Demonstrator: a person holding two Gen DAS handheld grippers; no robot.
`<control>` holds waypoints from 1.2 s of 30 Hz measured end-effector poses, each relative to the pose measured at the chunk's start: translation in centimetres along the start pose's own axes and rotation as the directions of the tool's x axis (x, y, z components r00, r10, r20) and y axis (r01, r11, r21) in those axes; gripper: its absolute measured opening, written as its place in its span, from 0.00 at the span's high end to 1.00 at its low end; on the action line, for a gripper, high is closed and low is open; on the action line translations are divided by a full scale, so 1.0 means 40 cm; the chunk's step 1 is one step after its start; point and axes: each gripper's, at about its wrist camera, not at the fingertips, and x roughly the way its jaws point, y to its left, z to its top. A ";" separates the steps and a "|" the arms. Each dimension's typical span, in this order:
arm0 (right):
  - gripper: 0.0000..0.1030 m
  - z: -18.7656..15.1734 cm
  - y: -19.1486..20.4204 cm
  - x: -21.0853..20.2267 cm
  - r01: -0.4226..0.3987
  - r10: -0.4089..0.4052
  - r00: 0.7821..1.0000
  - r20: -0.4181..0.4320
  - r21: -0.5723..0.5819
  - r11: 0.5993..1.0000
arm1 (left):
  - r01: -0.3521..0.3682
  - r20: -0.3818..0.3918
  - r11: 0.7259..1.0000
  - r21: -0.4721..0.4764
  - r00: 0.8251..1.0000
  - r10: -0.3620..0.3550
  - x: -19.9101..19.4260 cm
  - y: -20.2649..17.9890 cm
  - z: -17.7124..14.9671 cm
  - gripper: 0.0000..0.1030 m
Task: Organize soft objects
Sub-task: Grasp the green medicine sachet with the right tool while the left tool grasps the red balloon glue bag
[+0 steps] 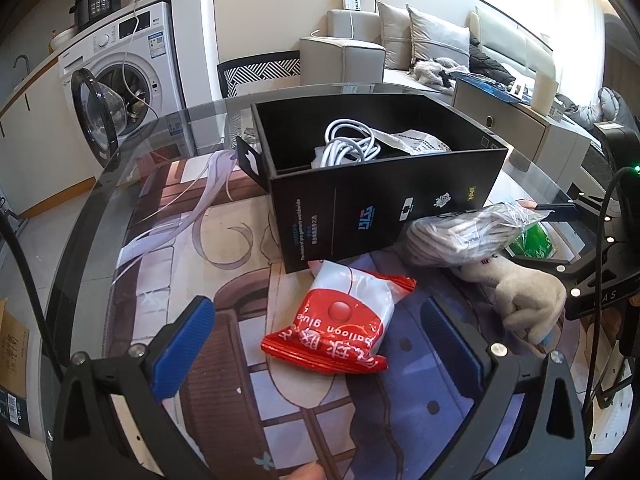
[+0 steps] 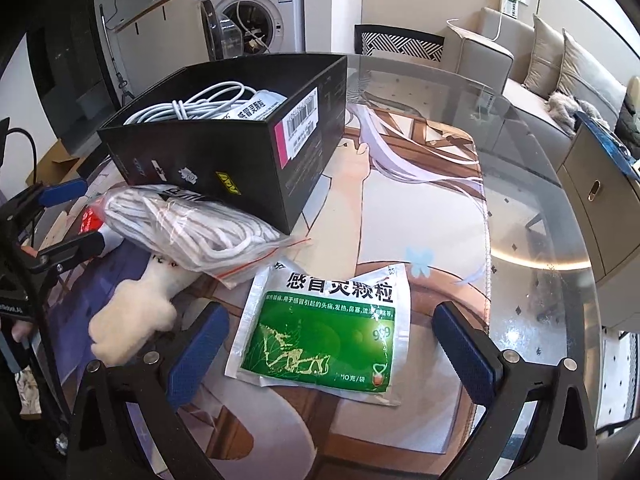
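Note:
A black box (image 1: 380,204) (image 2: 208,160) stands on the printed mat and holds a white cable coil (image 1: 352,144) (image 2: 200,106) and a white packet. A red and white balloon-glue packet (image 1: 344,320) lies between the open fingers of my left gripper (image 1: 316,340). A green and white sachet (image 2: 324,332) lies flat between the open fingers of my right gripper (image 2: 332,344). A clear bag of white rope (image 1: 460,236) (image 2: 192,228) rests against the box's front. A cream plush toy (image 1: 524,300) (image 2: 136,316) lies beside the bag, partly under it.
The round glass table (image 2: 532,184) carries a printed mat (image 2: 420,216). A patterned chair (image 1: 260,70) stands behind the table. A washing machine (image 1: 132,76) with its door ajar is at the back left, a sofa (image 1: 420,48) at the back right.

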 end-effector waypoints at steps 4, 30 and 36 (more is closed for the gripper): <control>0.01 -0.001 0.000 0.003 0.001 -0.001 1.000 -0.002 0.000 1.000 | 0.000 -0.001 1.000 0.002 1.000 0.000 0.001 -0.001 0.000 0.00; 0.40 -0.015 0.013 -0.039 -0.045 0.046 0.999 0.014 -0.060 0.997 | 0.000 -0.024 1.000 0.022 1.000 0.001 0.010 -0.010 -0.004 0.00; 0.40 -0.015 0.012 -0.054 -0.050 0.052 0.998 0.025 -0.060 0.997 | -0.002 -0.037 1.000 0.031 0.999 0.003 0.010 -0.010 -0.001 0.00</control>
